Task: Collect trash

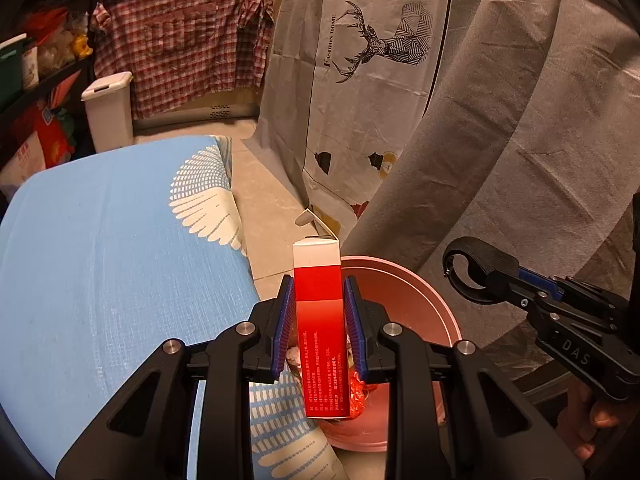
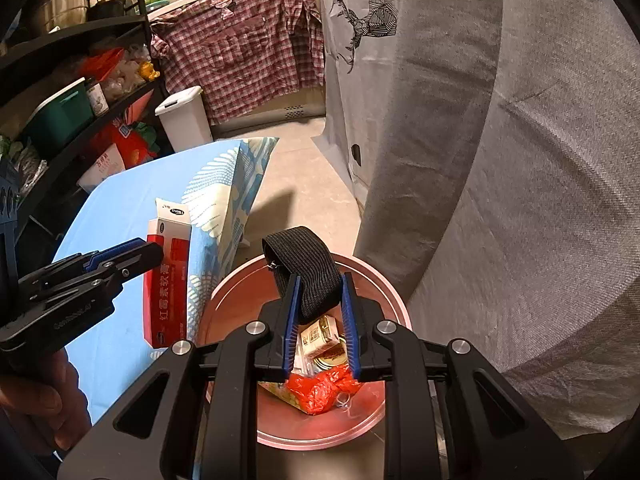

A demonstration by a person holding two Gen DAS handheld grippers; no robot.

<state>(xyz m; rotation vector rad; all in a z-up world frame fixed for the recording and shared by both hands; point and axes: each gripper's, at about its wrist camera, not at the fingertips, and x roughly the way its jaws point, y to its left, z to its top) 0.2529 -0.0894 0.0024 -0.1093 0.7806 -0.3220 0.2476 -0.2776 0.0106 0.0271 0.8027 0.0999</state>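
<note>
**Reader:** While both views are up, what surrounds me, biggest first?

**Operator:** On my right hangs a grey fabric cover [image 2: 520,200], filling that whole side. To my left lies a blue tablecloth [image 1: 100,260]; its edge drops away just beside the pink bin [image 2: 390,292], which stands on the tiled floor [image 1: 264,208] in the narrow gap between cloth and cover. Open floor runs ahead toward a checked shirt [image 1: 192,40] and a white lidded bin [image 1: 108,108], well apart from me.

**Reader:** And the trash?

**Operator:** My left gripper [image 1: 319,320] is closed narrowly on a red and white carton [image 1: 319,320], upright, the blue pads [image 1: 282,328] pressing its two sides; its top flap stands open. It hangs at the bin's near-left rim, partly over the cloth edge. My right gripper [image 2: 319,312] is clamped on a black elastic strap [image 2: 308,272], a looped band rising above the fingertips, directly over the bin's mouth. Down inside lie a crumpled orange-red plastic bag [image 2: 324,390], a small printed box [image 2: 320,334] and a round gold lid [image 2: 330,358].
</note>
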